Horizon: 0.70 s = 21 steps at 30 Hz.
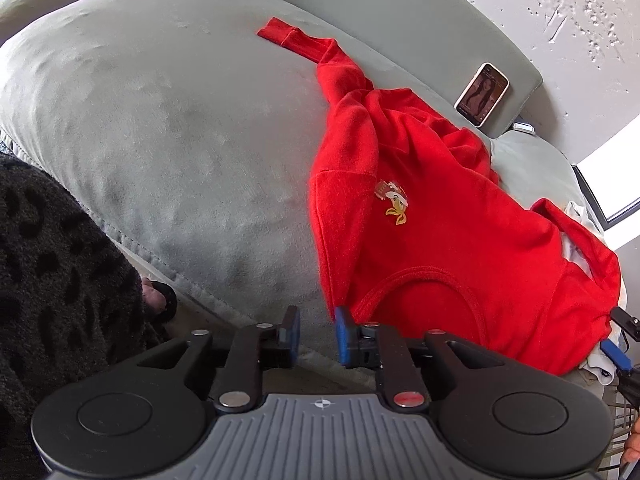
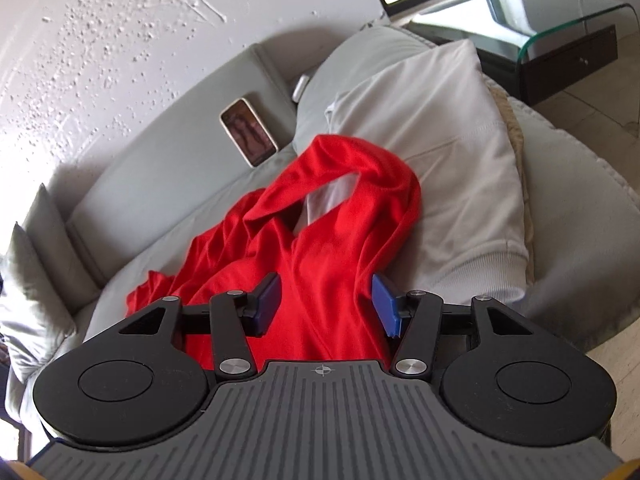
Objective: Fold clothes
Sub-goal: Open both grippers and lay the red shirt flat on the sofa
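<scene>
A red sweatshirt (image 1: 432, 216) with a small yellow emblem lies rumpled on a grey sofa seat (image 1: 160, 120), one sleeve stretched toward the sofa back. My left gripper (image 1: 318, 330) is open at the seat's front edge, just left of the shirt's neckline, with nothing between its blue pads. In the right wrist view the same red sweatshirt (image 2: 320, 232) lies bunched with a white lining showing. My right gripper (image 2: 324, 304) is open wide, low over the red fabric, which spreads between the fingers without being pinched.
A phone (image 1: 482, 94) leans against the sofa back. A pale grey garment (image 2: 436, 152) lies beside the red one, over the sofa's end. A glass side table (image 2: 560, 20) stands beyond it. A leopard-print sleeve (image 1: 52, 260) is at the left.
</scene>
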Each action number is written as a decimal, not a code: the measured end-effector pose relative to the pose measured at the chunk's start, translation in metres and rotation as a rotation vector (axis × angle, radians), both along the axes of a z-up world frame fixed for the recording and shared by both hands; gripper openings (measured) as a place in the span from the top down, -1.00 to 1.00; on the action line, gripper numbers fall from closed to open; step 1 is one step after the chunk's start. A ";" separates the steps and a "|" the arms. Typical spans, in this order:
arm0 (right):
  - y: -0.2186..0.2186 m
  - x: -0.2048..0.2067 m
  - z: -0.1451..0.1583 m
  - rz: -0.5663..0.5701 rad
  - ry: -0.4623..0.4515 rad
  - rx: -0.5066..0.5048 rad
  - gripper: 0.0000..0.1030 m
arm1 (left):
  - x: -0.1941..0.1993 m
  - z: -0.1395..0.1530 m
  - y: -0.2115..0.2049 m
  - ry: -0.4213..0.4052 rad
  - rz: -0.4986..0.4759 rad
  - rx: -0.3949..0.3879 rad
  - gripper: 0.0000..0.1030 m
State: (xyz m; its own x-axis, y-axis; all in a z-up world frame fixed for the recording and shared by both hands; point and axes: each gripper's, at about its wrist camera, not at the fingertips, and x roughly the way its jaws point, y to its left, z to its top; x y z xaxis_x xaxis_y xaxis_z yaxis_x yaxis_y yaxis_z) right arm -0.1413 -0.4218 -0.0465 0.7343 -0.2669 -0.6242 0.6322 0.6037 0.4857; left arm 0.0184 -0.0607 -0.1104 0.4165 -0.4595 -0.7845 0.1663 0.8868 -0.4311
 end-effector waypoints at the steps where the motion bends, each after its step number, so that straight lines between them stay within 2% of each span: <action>1: 0.001 0.000 -0.002 0.001 0.003 0.009 -0.09 | 0.000 0.000 0.000 -0.001 0.000 0.003 0.56; 5: 0.004 0.000 -0.007 0.008 0.017 0.037 -0.09 | -0.001 0.003 0.000 -0.008 -0.005 0.007 0.49; 18: 0.029 0.001 -0.026 0.087 0.101 0.092 -0.09 | -0.004 0.005 0.005 -0.024 0.008 0.021 0.46; 21: 0.031 -0.001 -0.032 0.091 0.114 0.116 -0.09 | -0.004 0.005 0.006 -0.025 0.015 0.028 0.32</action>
